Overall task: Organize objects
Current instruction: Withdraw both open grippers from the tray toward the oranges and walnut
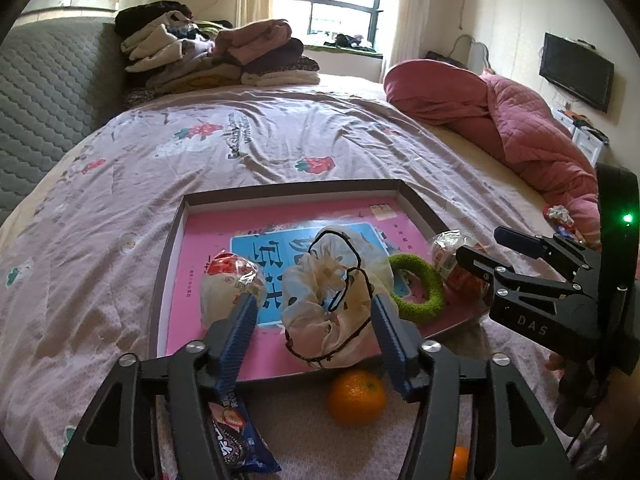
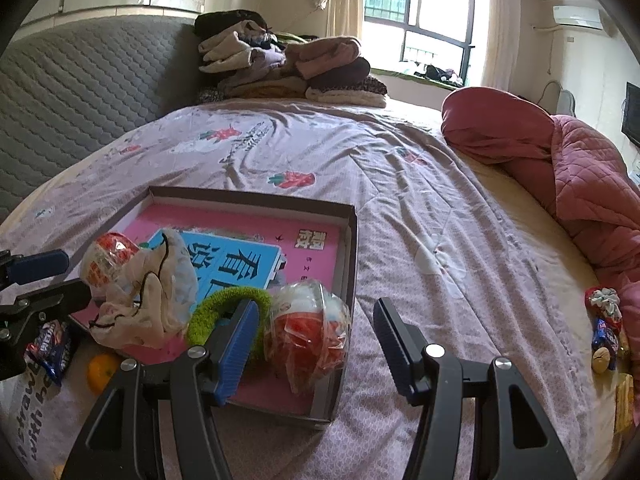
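Note:
A shallow box lid with a pink printed floor lies on the bed. In it are a beige scrunchie with a black cord, a green ring and two wrapped snacks. My left gripper is open, its jaws on either side of the scrunchie. My right gripper is open over the box lid's near right corner, the wrapped snack between its jaws, the green ring by the left jaw. An orange and a blue packet lie outside the lid.
Folded clothes are stacked at the far end by the grey headboard. A pink quilt is bunched at the right. Small items lie by the quilt at the bed's right edge. A second orange shows low right.

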